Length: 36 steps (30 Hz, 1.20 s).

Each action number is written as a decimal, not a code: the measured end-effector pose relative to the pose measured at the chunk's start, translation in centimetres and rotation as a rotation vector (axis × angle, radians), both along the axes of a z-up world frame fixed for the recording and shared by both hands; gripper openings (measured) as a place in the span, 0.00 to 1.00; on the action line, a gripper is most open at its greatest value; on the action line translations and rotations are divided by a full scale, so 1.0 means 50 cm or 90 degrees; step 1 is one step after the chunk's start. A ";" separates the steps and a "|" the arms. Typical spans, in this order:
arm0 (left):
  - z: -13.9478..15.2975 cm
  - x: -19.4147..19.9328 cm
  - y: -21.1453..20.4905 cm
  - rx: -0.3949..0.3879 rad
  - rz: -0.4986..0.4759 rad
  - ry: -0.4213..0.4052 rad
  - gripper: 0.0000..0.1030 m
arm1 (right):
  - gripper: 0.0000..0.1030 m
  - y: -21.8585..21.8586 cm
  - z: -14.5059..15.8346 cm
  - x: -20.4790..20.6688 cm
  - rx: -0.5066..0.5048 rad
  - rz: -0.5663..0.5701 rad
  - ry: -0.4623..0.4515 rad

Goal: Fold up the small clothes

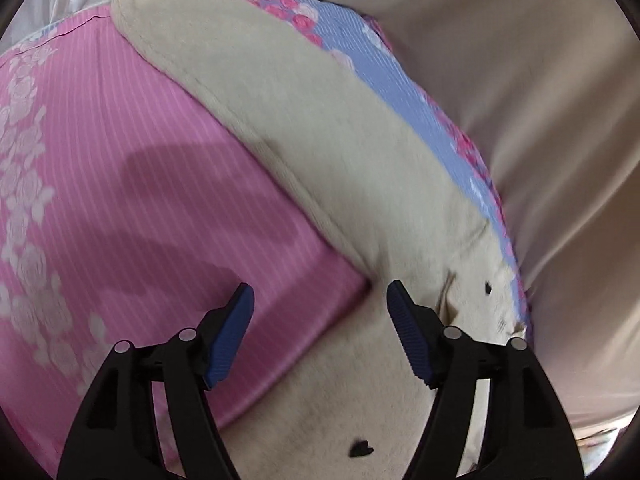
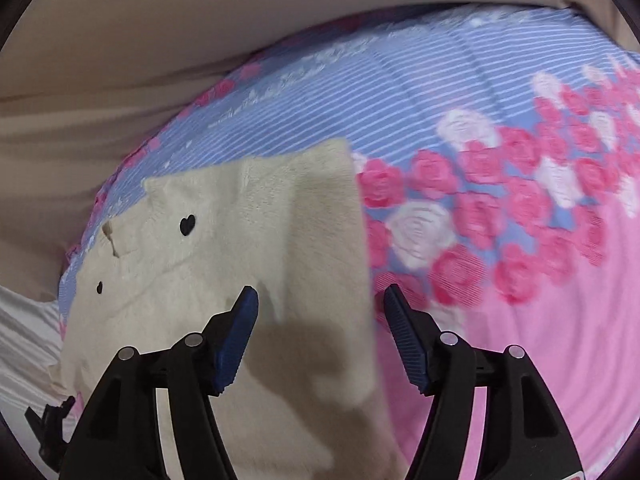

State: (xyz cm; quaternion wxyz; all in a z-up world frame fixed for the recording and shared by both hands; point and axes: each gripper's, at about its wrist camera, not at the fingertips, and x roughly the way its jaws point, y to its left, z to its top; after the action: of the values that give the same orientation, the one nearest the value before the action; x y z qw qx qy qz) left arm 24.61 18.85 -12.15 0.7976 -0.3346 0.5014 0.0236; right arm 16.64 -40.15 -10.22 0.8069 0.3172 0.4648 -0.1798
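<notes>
A small cream fleece garment (image 1: 320,152) with little black hearts lies flat on a pink and blue floral bedspread (image 1: 120,160). My left gripper (image 1: 320,300) is open and empty, hovering over the garment's left edge where a sleeve meets the body. In the right wrist view the same garment (image 2: 260,240) lies partly folded, with its straight right edge running between the fingers. My right gripper (image 2: 318,304) is open and empty just above that edge. The left gripper's black tip (image 2: 48,424) shows at the lower left.
The bedspread (image 2: 500,160) has pink and white roses and blue stripes. Beige fabric (image 1: 520,100) lies beyond the bedspread's edge, also in the right wrist view (image 2: 120,40). White cloth (image 2: 24,332) shows at the lower left.
</notes>
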 end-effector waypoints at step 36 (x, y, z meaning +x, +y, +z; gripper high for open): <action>0.004 -0.291 -0.055 0.159 -0.134 0.045 0.12 | 0.05 0.157 -0.008 -0.406 -0.014 0.096 0.032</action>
State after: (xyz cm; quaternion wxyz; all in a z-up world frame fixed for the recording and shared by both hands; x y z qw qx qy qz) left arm 10.08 16.11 -11.96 0.8129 -0.1772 0.5546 0.0140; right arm -3.66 -32.28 -10.62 0.8096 0.2680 0.5054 -0.1318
